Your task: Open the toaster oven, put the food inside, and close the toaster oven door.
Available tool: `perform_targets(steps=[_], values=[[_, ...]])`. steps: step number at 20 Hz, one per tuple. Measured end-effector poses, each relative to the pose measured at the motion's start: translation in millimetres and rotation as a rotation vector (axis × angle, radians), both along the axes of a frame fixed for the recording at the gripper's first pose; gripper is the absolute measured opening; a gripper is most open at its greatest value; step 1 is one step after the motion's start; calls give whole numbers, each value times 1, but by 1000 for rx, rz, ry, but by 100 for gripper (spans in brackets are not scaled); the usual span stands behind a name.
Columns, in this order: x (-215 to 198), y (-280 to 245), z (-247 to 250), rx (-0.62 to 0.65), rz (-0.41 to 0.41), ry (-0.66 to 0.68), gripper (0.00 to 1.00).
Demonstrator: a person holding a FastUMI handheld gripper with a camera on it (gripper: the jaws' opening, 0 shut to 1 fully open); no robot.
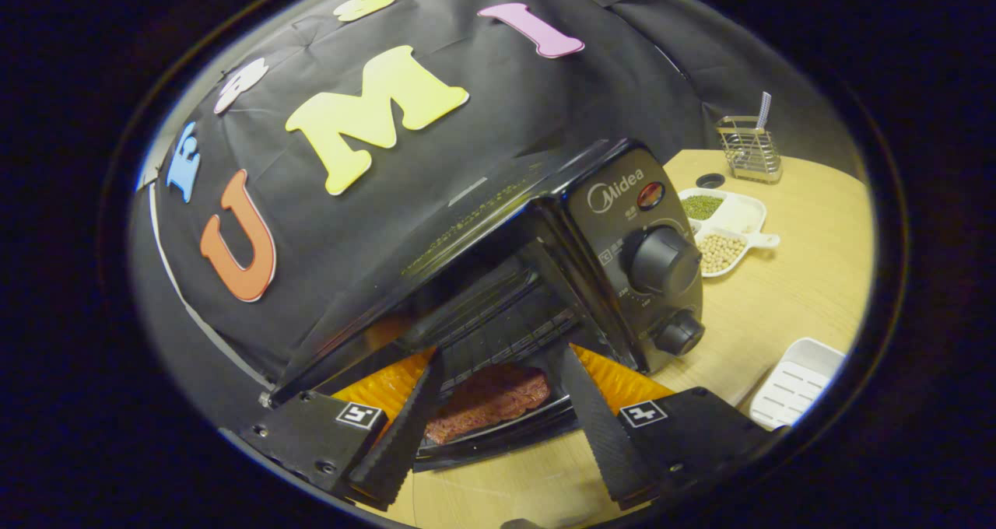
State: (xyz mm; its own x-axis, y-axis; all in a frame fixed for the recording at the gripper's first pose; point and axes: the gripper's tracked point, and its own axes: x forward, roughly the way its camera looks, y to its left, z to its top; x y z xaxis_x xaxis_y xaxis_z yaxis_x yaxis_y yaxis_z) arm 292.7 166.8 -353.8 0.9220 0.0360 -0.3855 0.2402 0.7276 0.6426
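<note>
Steak [489,397] lies flat on a dark tray [498,443] at the open toaster oven [545,280] mouth, between my gripper [490,428] fingers, spread and holding nothing. I judge the meat soft, greasy; grip the stiff near tray rim.

A pale wooden surface [786,296] carries several bystanders. Toward its far edge, by the black cloth wall [436,163], stands a wire rack [748,149] with a slim utensil [764,110] sticking up out of it. Just in front of the rack lies a small dark round disc [710,180]. Nearer sits a white divided dish [727,225] with a short handle; one compartment holds green beans [701,206], another holds pale yellow beans [720,253]. Well apart from it, closer in, lies a white ribbed tray [795,383].
</note>
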Motion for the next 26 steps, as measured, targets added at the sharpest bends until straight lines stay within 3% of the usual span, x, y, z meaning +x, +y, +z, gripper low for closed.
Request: perform_targets(steps=[5,14,26], values=[[-29,7,28,-67,72,3,96],[-107,8,56,-311,245,33,96],[-208,16,5,-461,420,151,98]])
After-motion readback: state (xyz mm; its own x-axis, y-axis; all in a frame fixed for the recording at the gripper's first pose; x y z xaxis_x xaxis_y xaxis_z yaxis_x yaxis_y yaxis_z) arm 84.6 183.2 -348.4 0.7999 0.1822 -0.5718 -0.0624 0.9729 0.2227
